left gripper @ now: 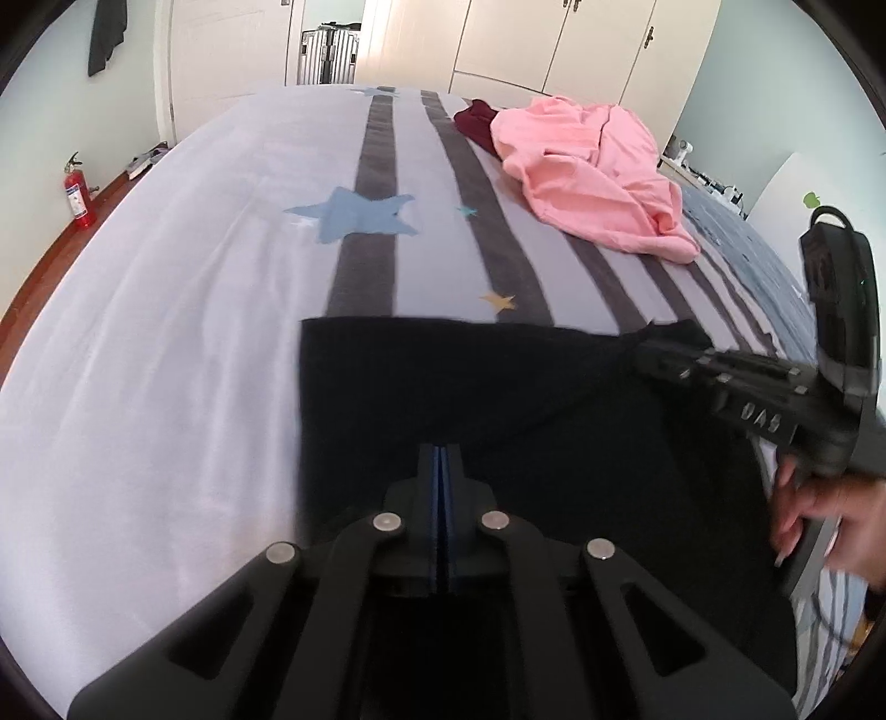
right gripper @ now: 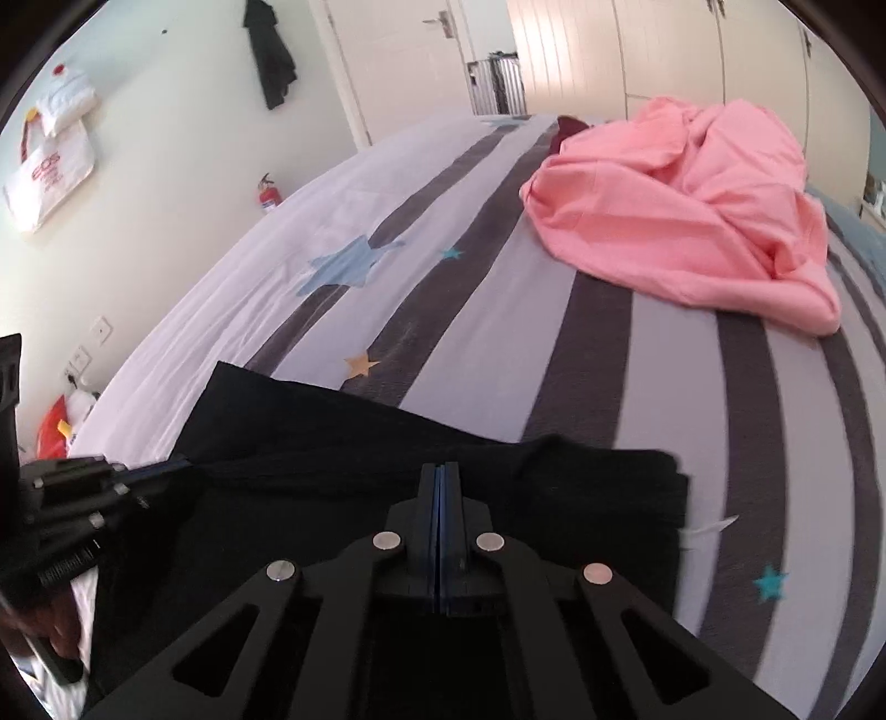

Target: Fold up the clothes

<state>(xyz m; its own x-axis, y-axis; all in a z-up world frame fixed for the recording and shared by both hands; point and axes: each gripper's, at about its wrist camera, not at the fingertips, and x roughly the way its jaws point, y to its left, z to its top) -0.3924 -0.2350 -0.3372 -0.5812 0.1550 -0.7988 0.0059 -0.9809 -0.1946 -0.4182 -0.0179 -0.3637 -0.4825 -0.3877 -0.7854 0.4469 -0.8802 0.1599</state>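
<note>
A black garment (left gripper: 443,387) lies flat at the near end of the striped bed (left gripper: 194,277). My left gripper (left gripper: 441,451) is shut, its fingers pressed together over the black cloth. In the same view the right gripper (left gripper: 645,340) comes in from the right and pinches the garment's far right corner, where the cloth bunches. In the right wrist view the right gripper (right gripper: 440,471) is shut on the black garment (right gripper: 332,443), and the left gripper (right gripper: 180,462) grips its left edge. A hand (left gripper: 819,515) holds the right gripper's handle.
A crumpled pink garment (left gripper: 592,171) lies farther up the bed on the right, with a dark red garment (left gripper: 476,122) behind it. A fire extinguisher (left gripper: 77,194) stands on the floor at the left. White wardrobe doors (left gripper: 554,39) line the far wall.
</note>
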